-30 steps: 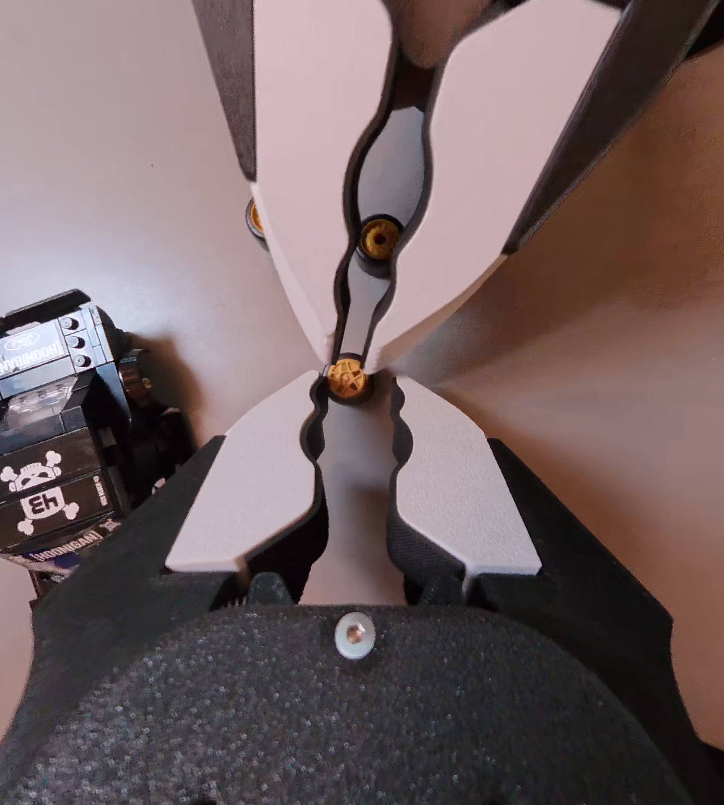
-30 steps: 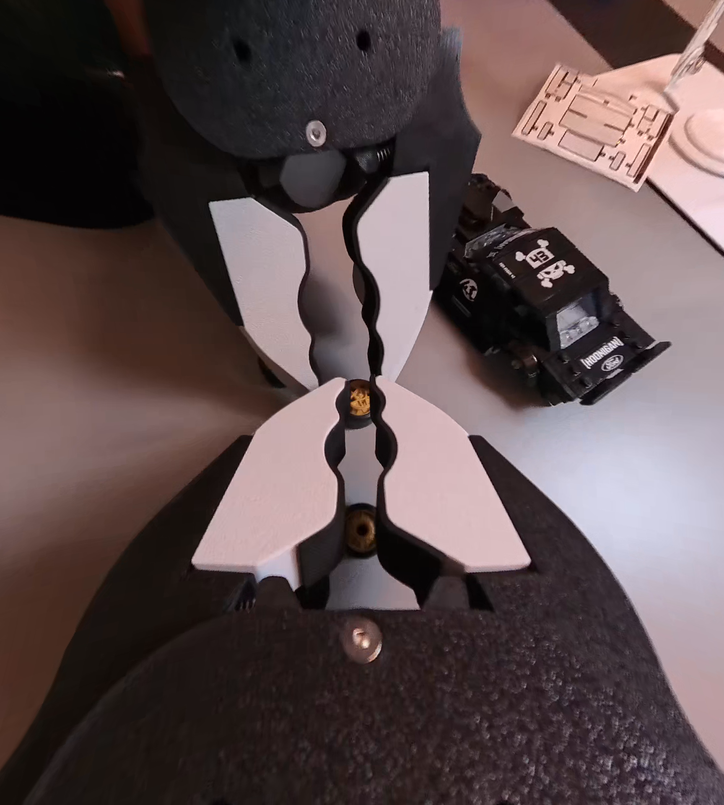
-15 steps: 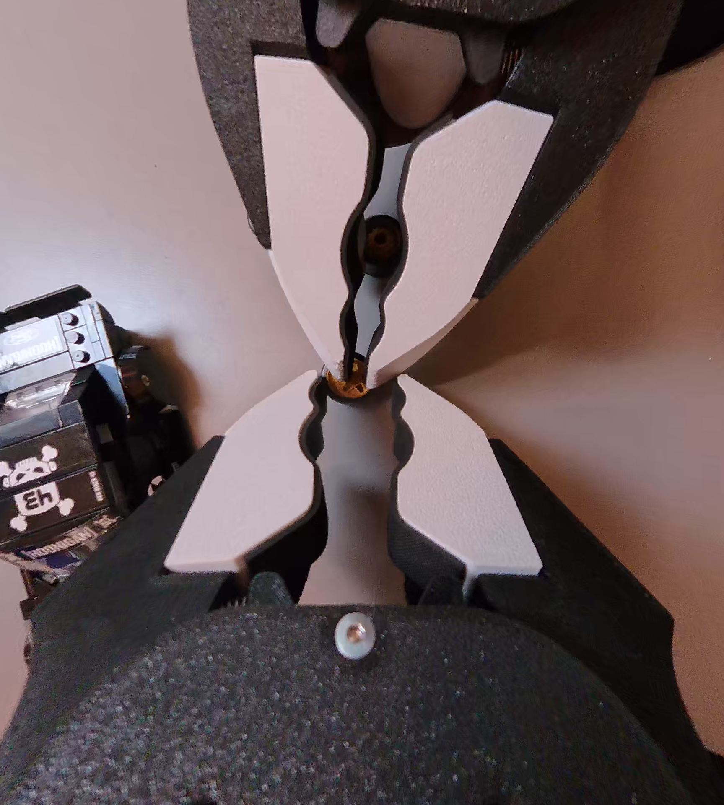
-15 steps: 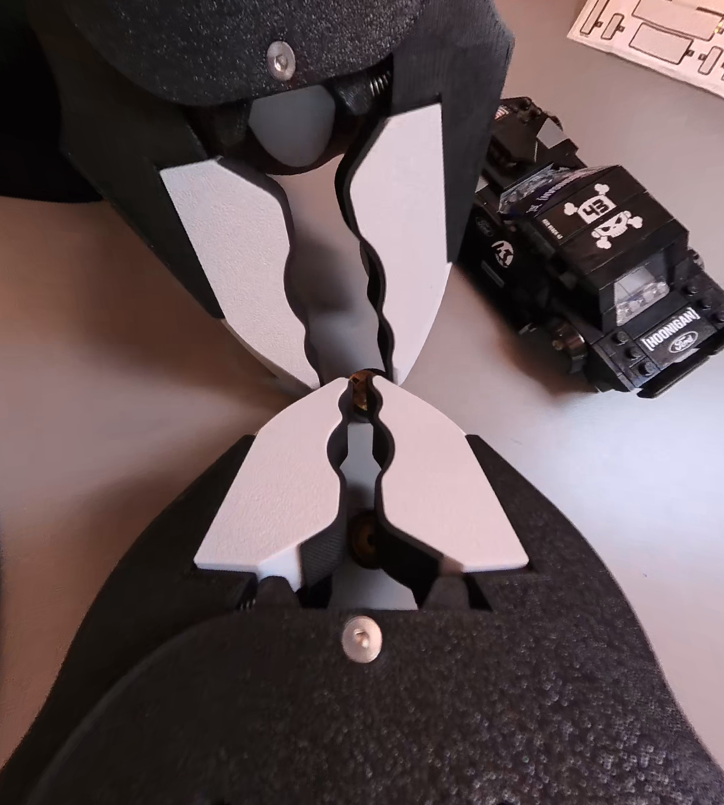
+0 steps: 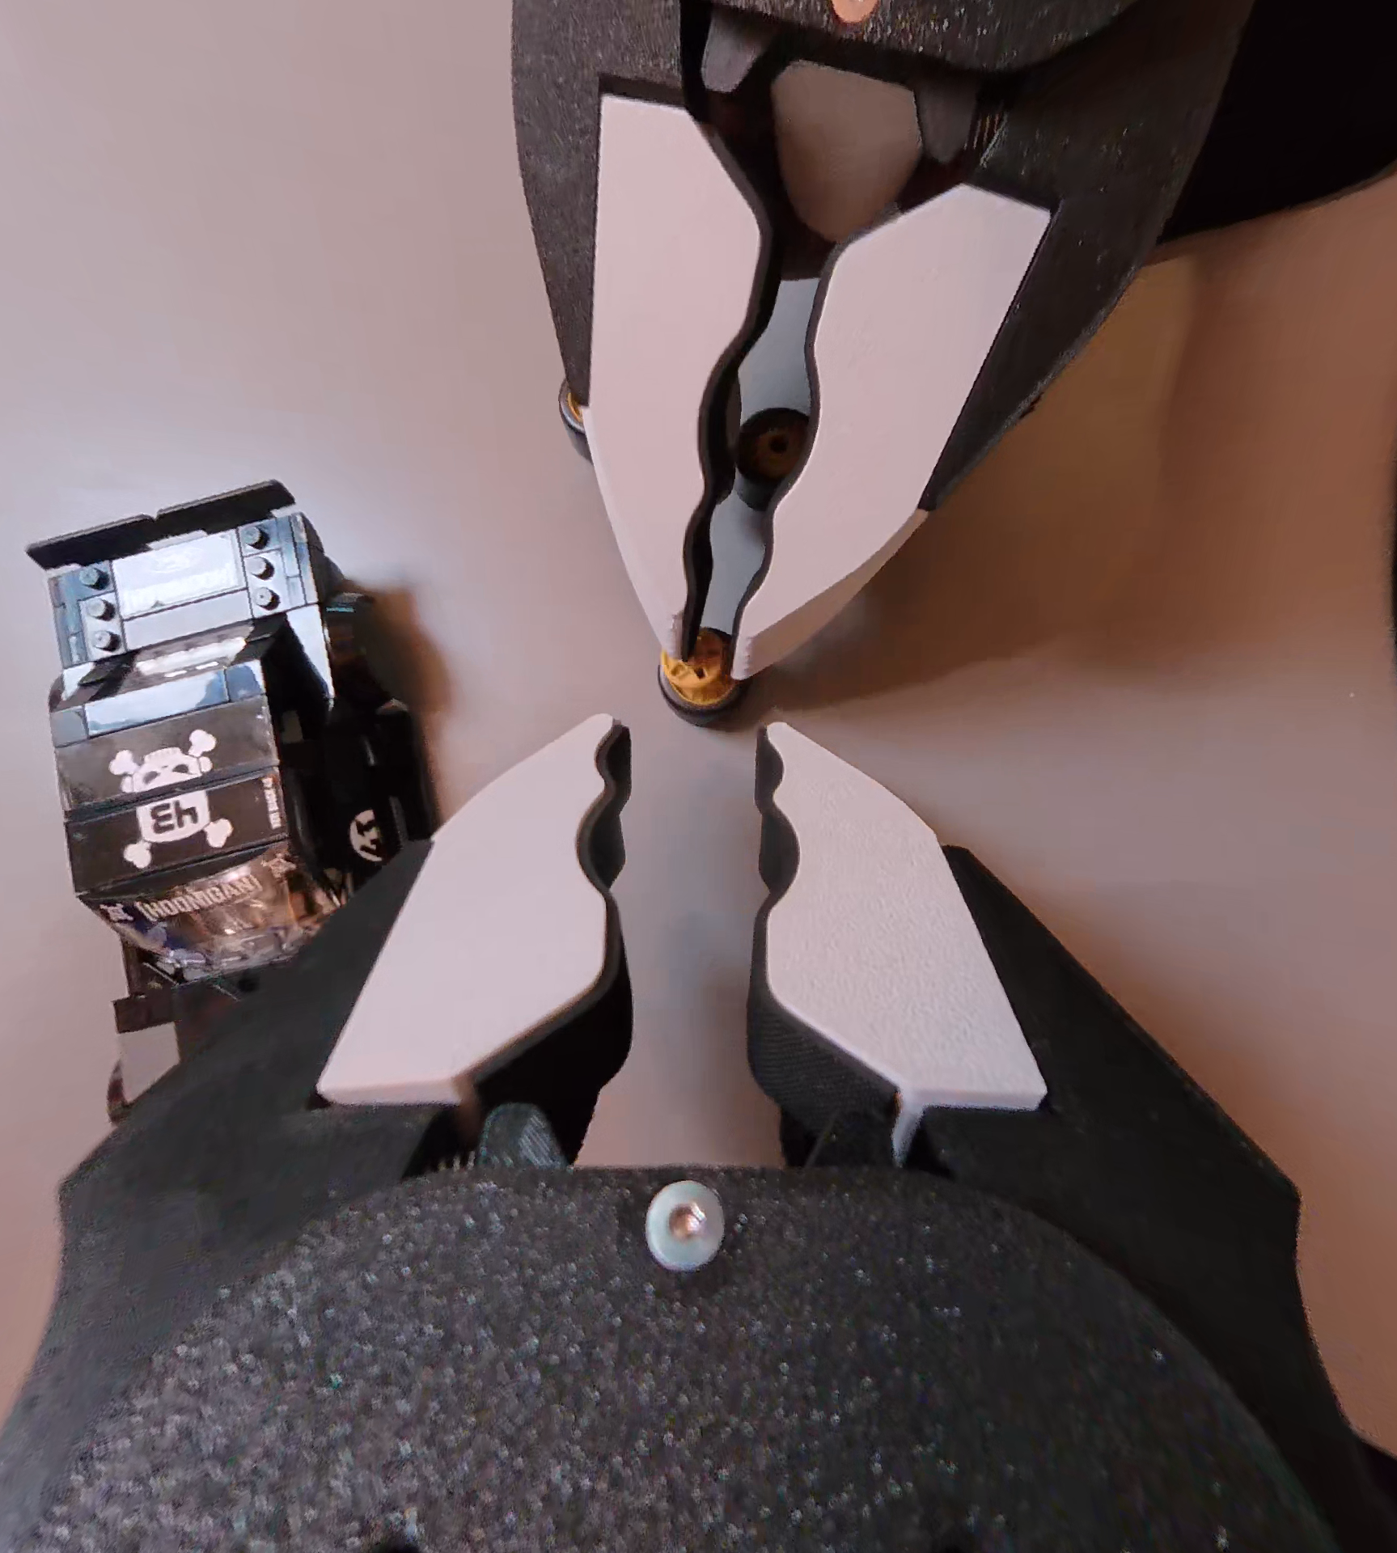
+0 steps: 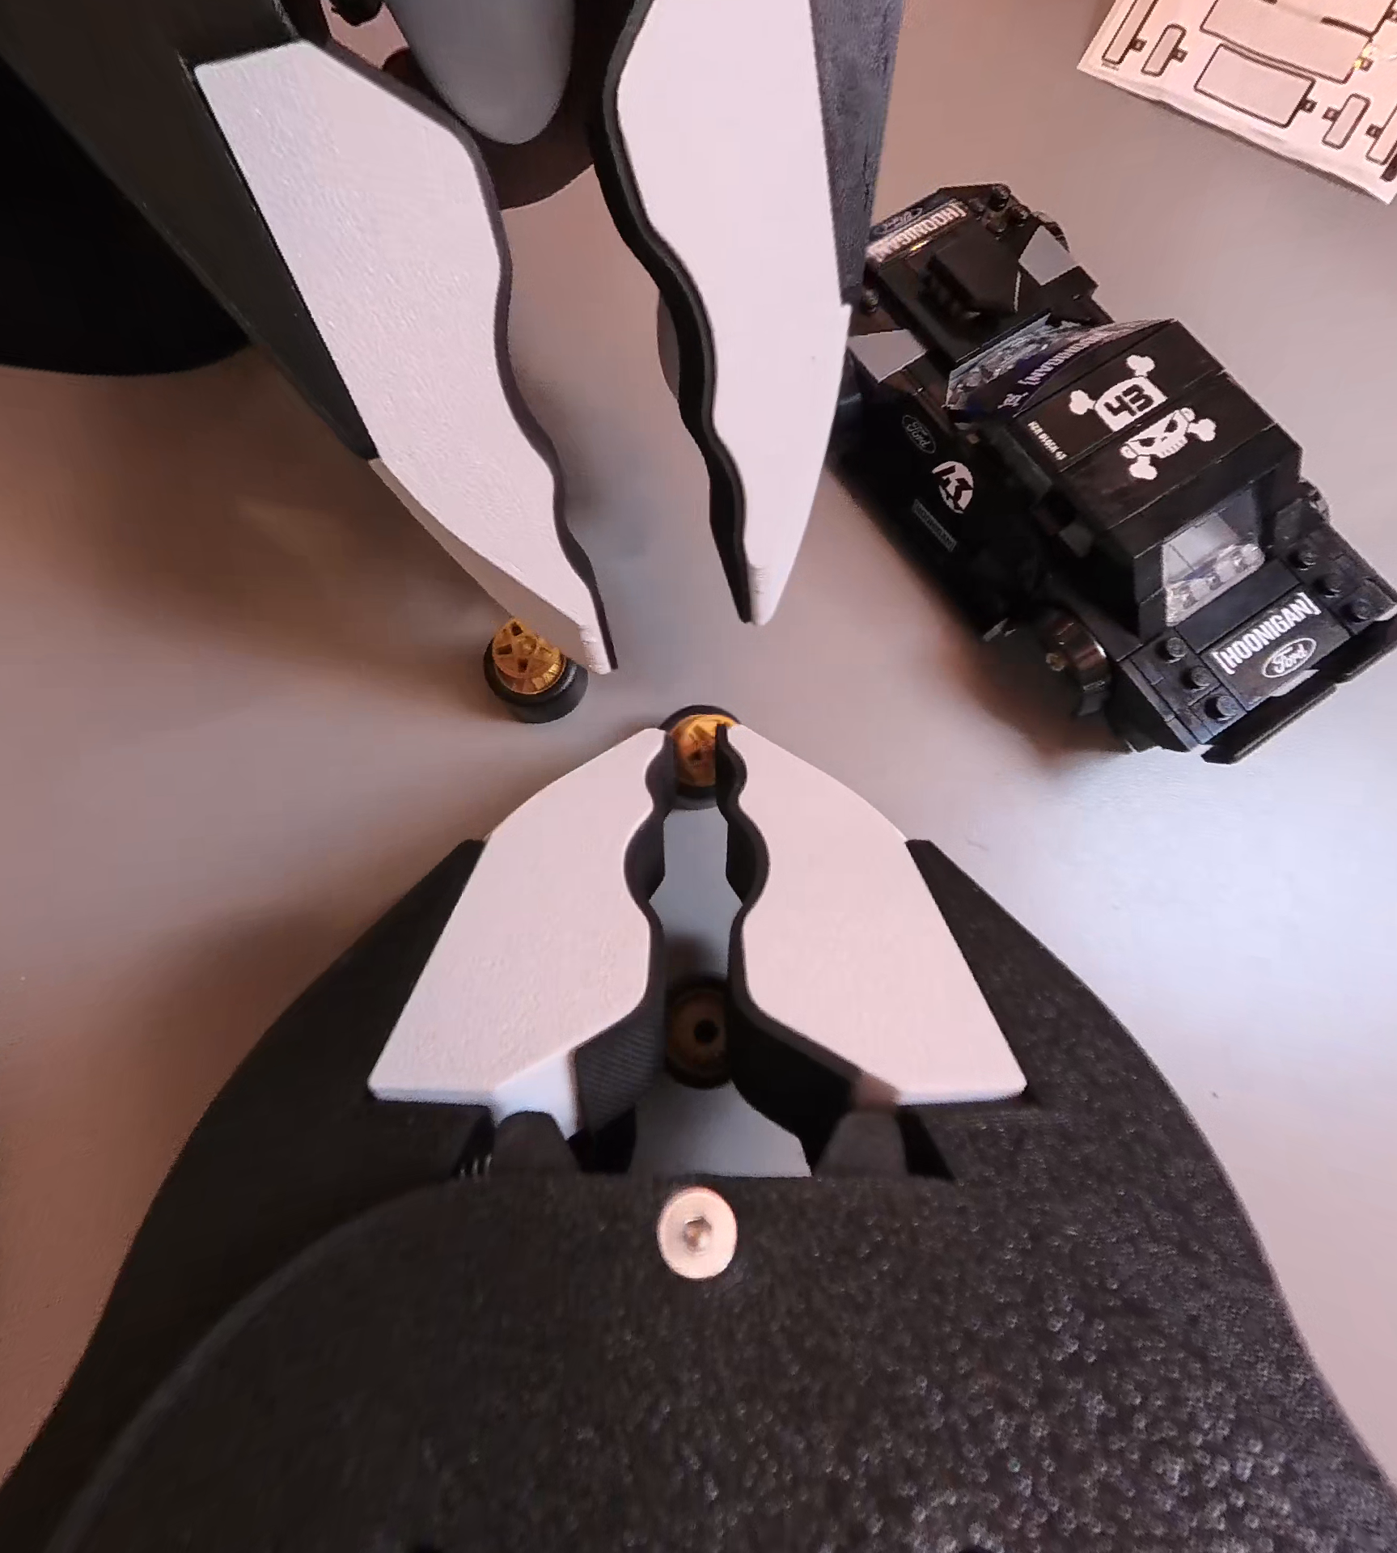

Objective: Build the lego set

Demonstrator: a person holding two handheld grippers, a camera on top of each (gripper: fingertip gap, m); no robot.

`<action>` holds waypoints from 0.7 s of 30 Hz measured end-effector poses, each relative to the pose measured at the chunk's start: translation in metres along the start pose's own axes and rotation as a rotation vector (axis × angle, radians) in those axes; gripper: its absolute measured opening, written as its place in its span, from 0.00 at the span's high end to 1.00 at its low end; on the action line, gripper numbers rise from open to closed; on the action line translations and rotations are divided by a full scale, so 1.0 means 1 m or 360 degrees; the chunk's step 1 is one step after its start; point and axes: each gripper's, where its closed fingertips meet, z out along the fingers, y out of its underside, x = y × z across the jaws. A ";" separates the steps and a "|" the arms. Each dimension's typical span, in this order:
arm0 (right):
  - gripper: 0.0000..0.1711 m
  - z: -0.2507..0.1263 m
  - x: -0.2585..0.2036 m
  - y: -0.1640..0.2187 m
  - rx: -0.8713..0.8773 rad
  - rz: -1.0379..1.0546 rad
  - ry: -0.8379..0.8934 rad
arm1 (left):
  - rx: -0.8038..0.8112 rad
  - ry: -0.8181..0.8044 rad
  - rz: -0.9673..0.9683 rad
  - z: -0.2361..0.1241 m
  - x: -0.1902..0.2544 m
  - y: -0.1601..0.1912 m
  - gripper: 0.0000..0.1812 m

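Two handheld grippers with pale grey, wavy-edged fingers on black foam-textured bodies meet tip to tip over a smooth grey-beige tabletop (image 6: 1098,966). From its own wrist view the right gripper (image 6: 699,739) has its fingers drawn nearly together, pinching a small gold-hubbed wheel with a black rubber tyre (image 6: 695,752) at the very tips; the same wheel (image 5: 699,672) shows in the left wrist view, clamped between the facing gripper's tips and close over the table. The left gripper (image 5: 693,739) stands with its fingers spread well apart and nothing between them, its tips just short of the held wheel; seen from the right wrist view, the left gripper (image 6: 678,639) hangs above with the same wide gap.

A second gold wheel with black tyre (image 6: 533,672) stands on the table just beside the left gripper's finger. A third dark gold wheel (image 6: 699,1038) lies on the table under the right gripper, framed between the bases of its fingers, and appears again in the left wrist view (image 5: 772,441).

Off to the side sits a black brick-built model car with white skull-and-crossbones decals (image 6: 1140,496), resting on the table without wheels fitted on its visible side; it also shows in the left wrist view (image 5: 190,756). A white sticker sheet with black outlines (image 6: 1300,76) lies at the table's far edge beyond the car.
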 end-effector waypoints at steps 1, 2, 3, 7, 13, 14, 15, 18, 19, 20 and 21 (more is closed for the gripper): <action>0.95 0.000 0.000 0.000 -0.0004 0.0001 -0.0004 | -0.0001 0.0000 -0.0002 0.000 0.001 0.001 0.84; 0.94 0.000 0.000 0.001 -0.0008 -0.0004 0.0002 | 0.0000 -0.0001 -0.0005 0.001 0.001 0.002 0.84; 0.94 0.000 0.000 0.001 -0.0010 -0.0011 0.0004 | 0.0000 -0.0001 -0.0009 0.001 0.002 0.003 0.84; 0.94 0.000 -0.003 0.001 -0.0011 -0.0013 -0.0016 | 0.0006 -0.0007 -0.0016 0.001 0.002 0.004 0.85; 0.93 0.001 -0.006 0.000 -0.0010 -0.0013 -0.0048 | 0.0029 -0.0029 -0.0029 -0.001 0.000 0.004 0.85; 0.93 0.001 -0.006 0.000 -0.0011 -0.0015 -0.0050 | 0.0034 -0.0033 -0.0033 -0.002 0.000 0.004 0.85; 0.93 0.001 -0.006 0.000 -0.0012 -0.0018 -0.0050 | 0.0037 -0.0036 -0.0036 -0.002 0.000 0.005 0.85; 0.93 0.001 -0.006 0.000 -0.0015 -0.0021 -0.0052 | 0.0040 -0.0043 -0.0045 -0.003 0.000 0.007 0.85; 0.93 0.002 -0.007 0.000 -0.0015 -0.0022 -0.0055 | 0.0040 -0.0044 -0.0047 -0.004 0.001 0.008 0.85; 0.93 0.002 -0.007 0.000 -0.0014 -0.0021 -0.0058 | 0.0039 -0.0047 -0.0048 -0.004 0.001 0.008 0.85; 0.93 0.002 -0.007 0.000 -0.0013 -0.0020 -0.0059 | 0.0041 -0.0050 -0.0050 -0.004 0.001 0.009 0.85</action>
